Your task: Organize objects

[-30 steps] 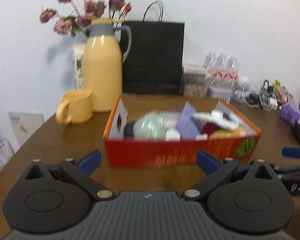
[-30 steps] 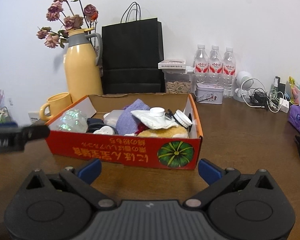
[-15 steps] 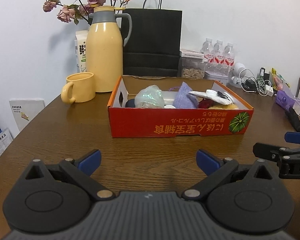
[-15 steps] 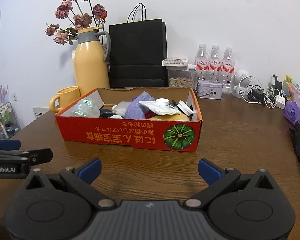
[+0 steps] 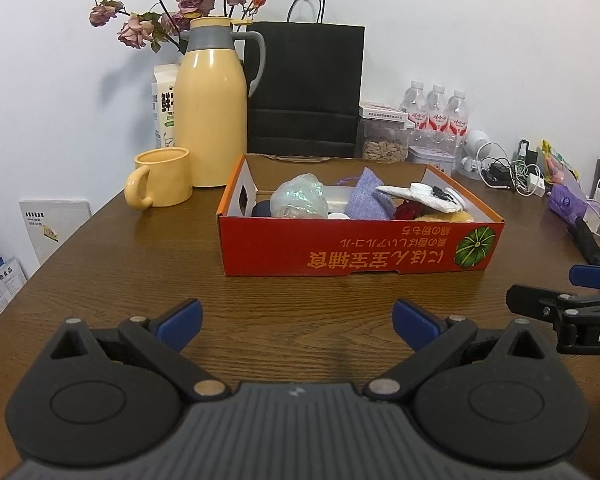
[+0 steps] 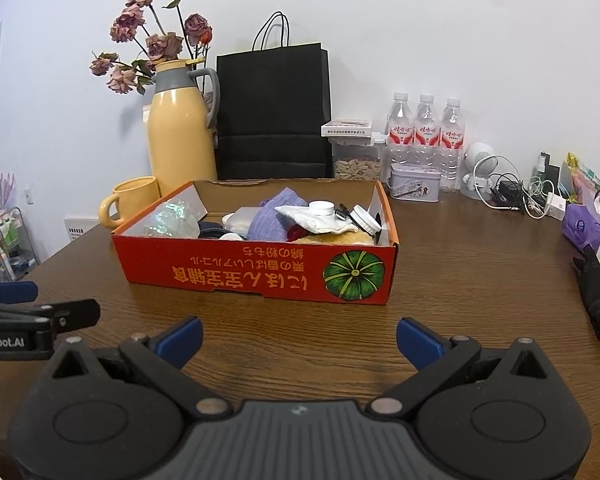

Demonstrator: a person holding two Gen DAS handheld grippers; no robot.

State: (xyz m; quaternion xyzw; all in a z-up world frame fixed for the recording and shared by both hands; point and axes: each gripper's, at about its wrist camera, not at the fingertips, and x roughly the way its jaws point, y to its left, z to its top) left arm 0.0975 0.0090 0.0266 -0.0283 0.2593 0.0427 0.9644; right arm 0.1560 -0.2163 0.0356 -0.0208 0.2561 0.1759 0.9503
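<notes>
- Red cardboard box (image 5: 356, 246) full of small items sits on the brown wooden table (image 5: 140, 280).
- My left gripper (image 5: 296, 322) and right gripper (image 6: 298, 338) hover just before the box, both spread wide, empty.

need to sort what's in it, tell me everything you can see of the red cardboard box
The red cardboard box is a shallow open tray with plain brown inner walls, resting flat on the wooden table. Its near side carries yellow print that reads upside down and a green pumpkin picture at the right end. An oval handle hole pierces its left end wall. It is full of loose things: a purple cloth pouch, a shiny crumpled wrapper, white lids. Neither gripper touches it.
</notes>
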